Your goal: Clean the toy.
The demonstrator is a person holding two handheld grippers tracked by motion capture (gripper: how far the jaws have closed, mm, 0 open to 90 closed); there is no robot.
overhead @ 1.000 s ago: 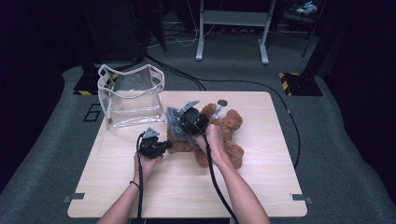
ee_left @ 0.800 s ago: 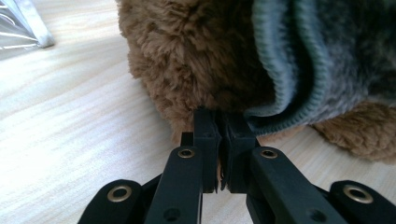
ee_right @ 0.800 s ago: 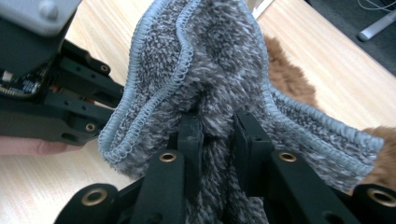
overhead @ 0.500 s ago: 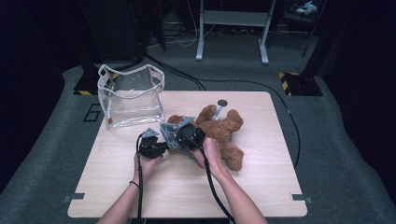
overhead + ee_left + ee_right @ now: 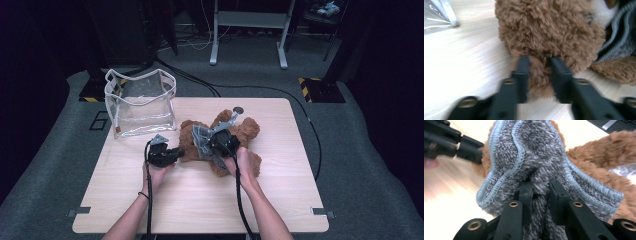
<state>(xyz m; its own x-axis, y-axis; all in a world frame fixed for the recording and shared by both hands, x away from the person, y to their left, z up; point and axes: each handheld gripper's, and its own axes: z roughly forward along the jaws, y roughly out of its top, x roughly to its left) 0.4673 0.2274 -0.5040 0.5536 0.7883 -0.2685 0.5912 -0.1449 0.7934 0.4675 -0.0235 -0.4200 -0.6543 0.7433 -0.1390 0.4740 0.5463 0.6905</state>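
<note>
Teddy bear (image 5: 240, 142), brown plush, lay on the wooden tabletop (image 5: 280, 200) about mid-width, toward the far half, w/ a grey knit cloth (image 5: 201, 140) bunched over its left part in the high view.

Left tongs (image 5: 176, 152) sat just left of the bear, low over the tabletop, pointing right at it. In the left gripper view (image 5: 539, 75) a tuft of brown fur sat between the two black jaws; jaws had just been opening, gap narrow, fur still filling the space & touching both inner faces. Whether they pinched or only brushed it: can't tell for sure, looked like loose contact. Rest of the bear's rounded body rose directly behind the jaws, grey cloth (image 5: 621, 37) at the upper right, a corner of the clear bag (image 5: 436, 15) at the upper left.

Right tongs (image 5: 207, 145) were over the bear's middle, hand behind them on the near side. Right gripper view (image 5: 539, 192): jaws narrow, clamped on a fold of the grey cloth (image 5: 531, 152) w/ its pale blue stitched edge; brown fur (image 5: 604, 147) beyond & to the right.

Clear plastic bag (image 5: 141, 102) w/ white trim stood upright at the tabletop's far left corner, near the bear but apart from it.
</note>
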